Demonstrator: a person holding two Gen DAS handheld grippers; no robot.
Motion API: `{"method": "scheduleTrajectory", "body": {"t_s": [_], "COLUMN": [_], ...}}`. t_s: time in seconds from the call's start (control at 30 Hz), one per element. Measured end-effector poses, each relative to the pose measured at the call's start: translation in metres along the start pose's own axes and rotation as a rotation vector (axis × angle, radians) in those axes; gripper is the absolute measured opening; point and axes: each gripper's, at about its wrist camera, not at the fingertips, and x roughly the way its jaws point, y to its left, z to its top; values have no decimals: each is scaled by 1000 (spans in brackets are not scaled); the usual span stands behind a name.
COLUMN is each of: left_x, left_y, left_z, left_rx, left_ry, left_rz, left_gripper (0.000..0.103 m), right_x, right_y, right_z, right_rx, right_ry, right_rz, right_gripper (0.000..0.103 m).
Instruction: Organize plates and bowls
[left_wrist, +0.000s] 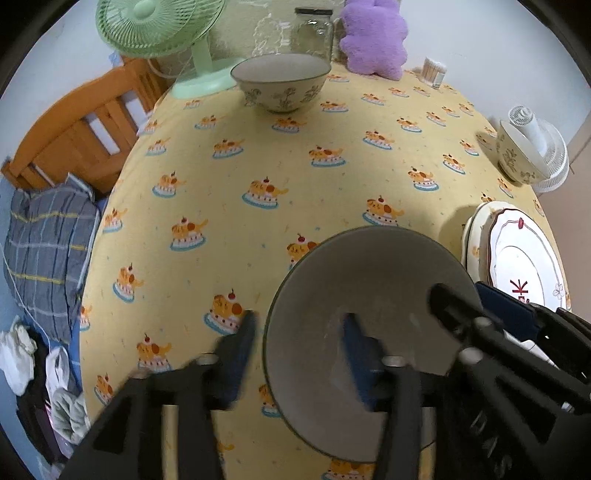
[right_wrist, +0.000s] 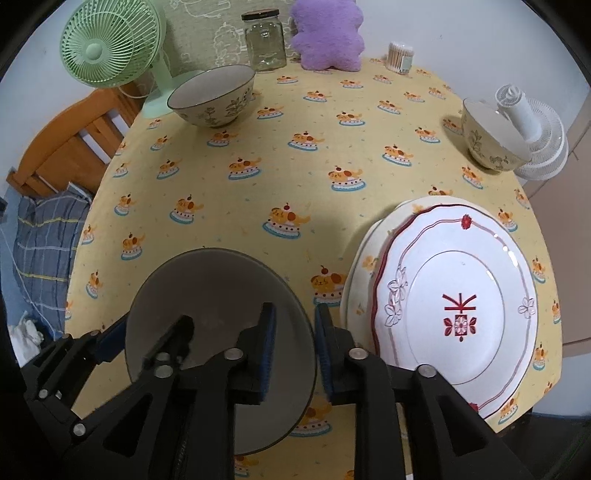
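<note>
1. Table (right_wrist: 258, 155): near bowl (right_wrist: 207, 280) sits at its front edge, beside the stacked plates (right_wrist: 458, 302).
2. Both tongs, left (left_wrist: 299, 343) and right (right_wrist: 293, 343), straddle its rim, spread, pinching nothing. Lift clear straight up.
3. Next, fetch the far bowl (right_wrist: 212, 96).

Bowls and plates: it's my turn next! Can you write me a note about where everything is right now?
Left gripper: open, its fingers either side of the near bowl's left rim, not squeezing.
Right gripper: open, either side of the same bowl's right rim.
Things: red-patterned plate lies on the cream plate, right of the near bowl. Second bowl by the green fan, third bowl by the white fan.
Done: plates stacked.
Left: the three bowls stand apart; probably gather them.
</note>
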Motion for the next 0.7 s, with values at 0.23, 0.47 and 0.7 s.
{"method": "scheduleTrajectory", "body": {"t_s": [0.23,0.47,0.7], "left_x": [-14,-33,-52], "left_y": [5,10,20], "left_z": [-1,2,12], "left_rx": [6,34,39], "left_ry": [-24,-67,-122], "left_rz": [-28,-38,-77], "left_gripper": [84,93,93], "right_x": [-13,-29,-52], "right_y": [5,14,22], "right_z": [0,1,8], "right_rx": [-6,-13,14], "right_ry": [-34,-70,-141], "right_rz": [9,5,4], "right_gripper": [72,77,78]}}
